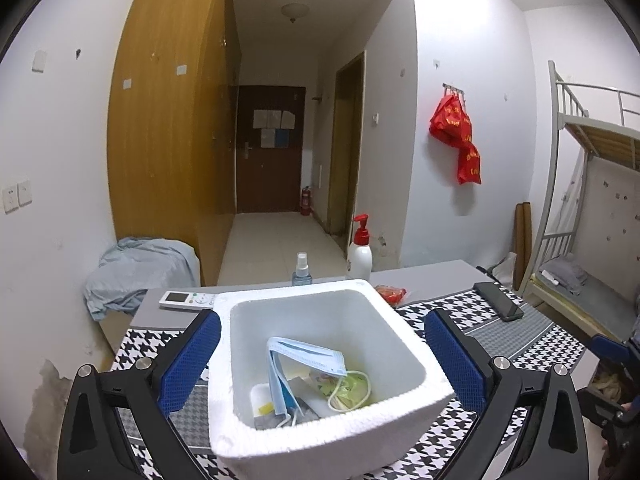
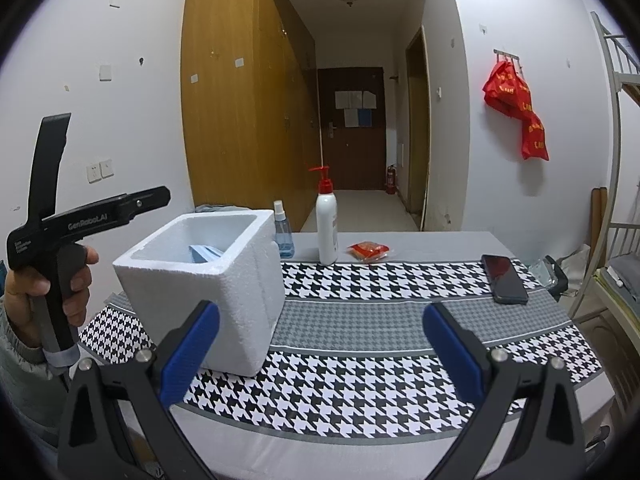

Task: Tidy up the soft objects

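A: From your left wrist, where do things stand?

B: Your left gripper (image 1: 322, 364) is spread wide, nothing between its blue pads. The folded pale-blue face mask (image 1: 298, 364) lies inside the white square foam box (image 1: 400, 320), so this drop looks done. Next, I'd judge, you lift clear.

A: And the right wrist view?

B: Your right gripper (image 2: 320, 344) is released too, empty above the houndstooth cloth (image 2: 360, 384). The crinkled red packet (image 2: 370, 250) beyond looks the likeliest next pick. The left tool's body reads "GenRobot.AI".
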The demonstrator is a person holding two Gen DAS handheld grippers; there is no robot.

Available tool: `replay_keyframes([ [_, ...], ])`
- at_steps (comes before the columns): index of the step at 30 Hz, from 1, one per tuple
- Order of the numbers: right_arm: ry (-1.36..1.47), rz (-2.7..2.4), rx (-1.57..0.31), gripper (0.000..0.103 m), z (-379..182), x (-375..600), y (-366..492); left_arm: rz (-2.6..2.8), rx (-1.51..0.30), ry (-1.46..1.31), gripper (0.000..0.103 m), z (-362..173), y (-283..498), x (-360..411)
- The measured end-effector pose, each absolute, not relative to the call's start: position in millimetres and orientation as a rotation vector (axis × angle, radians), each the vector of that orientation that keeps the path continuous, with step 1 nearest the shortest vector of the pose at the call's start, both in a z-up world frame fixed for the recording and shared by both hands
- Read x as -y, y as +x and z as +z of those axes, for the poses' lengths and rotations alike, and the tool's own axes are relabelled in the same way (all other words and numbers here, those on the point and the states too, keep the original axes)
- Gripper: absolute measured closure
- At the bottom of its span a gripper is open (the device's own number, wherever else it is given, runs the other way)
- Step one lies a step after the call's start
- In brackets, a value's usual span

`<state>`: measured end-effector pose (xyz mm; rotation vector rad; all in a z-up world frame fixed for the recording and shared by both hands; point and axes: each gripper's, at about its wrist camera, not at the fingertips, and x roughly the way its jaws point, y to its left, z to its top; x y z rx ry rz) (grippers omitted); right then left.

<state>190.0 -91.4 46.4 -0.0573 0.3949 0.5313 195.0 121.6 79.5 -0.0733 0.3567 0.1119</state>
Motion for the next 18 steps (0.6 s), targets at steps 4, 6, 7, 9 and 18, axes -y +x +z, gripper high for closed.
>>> replay_keyframes([
  [4, -0.054, 0.536, -0.381, 0.0, 50.1, 95.7, 181.0, 0.114, -0.35, -0.072, 0.001, 83.7, 186.3, -118.8],
  [6, -0.058, 0.531, -0.375, 0.0, 51.3, 97.6, 177.2, 0.115, -0.348, -0.071, 0.001, 85.9, 182.2, -116.3],
  [7, -0.057, 0.527, -0.374, 0.0, 51.9, 98.9, 175.5, 0.115, -0.345, -0.068, 0.001, 85.7, 179.4, -114.6],
  [9, -0.052, 0.527, -0.373, 0.0, 53.0, 101.9, 172.5, 0.112, -0.342, -0.067, 0.001, 87.3, 174.1, -111.9],
  [18, -0.045, 0.529, -0.348, 0.0, 59.2, 116.6, 156.7, 0.121, -0.315, -0.062, 0.001, 96.1, 149.9, -96.5],
])
